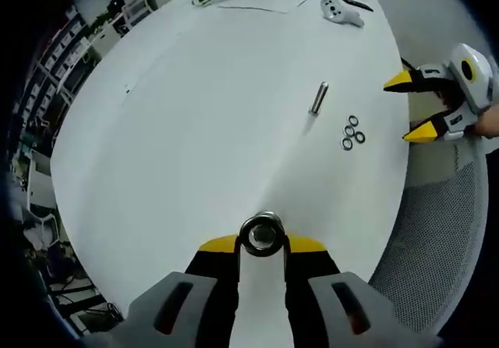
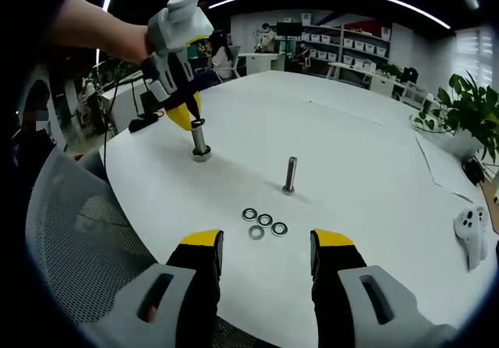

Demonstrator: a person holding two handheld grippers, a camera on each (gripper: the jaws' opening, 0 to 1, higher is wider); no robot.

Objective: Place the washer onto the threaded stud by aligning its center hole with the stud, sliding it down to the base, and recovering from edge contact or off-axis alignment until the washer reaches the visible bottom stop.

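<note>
On the white round table [image 1: 195, 129] a metal threaded stud [image 1: 318, 98] stands upright by itself. Several dark-rimmed washers [image 1: 352, 132] lie flat in a cluster just beside it. My left gripper [image 1: 262, 243] is shut on a second stud [image 1: 261, 233], seen end-on between its yellow tips. In the right gripper view that left gripper [image 2: 191, 122] holds the second stud [image 2: 199, 141] upright with its base on the table [image 2: 351, 129]. My right gripper [image 2: 267, 246] stands open just short of the washers [image 2: 263, 225], with the free stud [image 2: 290, 175] beyond them. From the left gripper view the right gripper [image 1: 398, 112] hovers at the table's edge.
A grey mesh chair [image 2: 70, 239] sits at the table edge beneath my right gripper. A white controller [image 2: 470, 235] lies on the far side of the table, near a potted plant [image 2: 468, 114]. Shelves and desks stand in the background.
</note>
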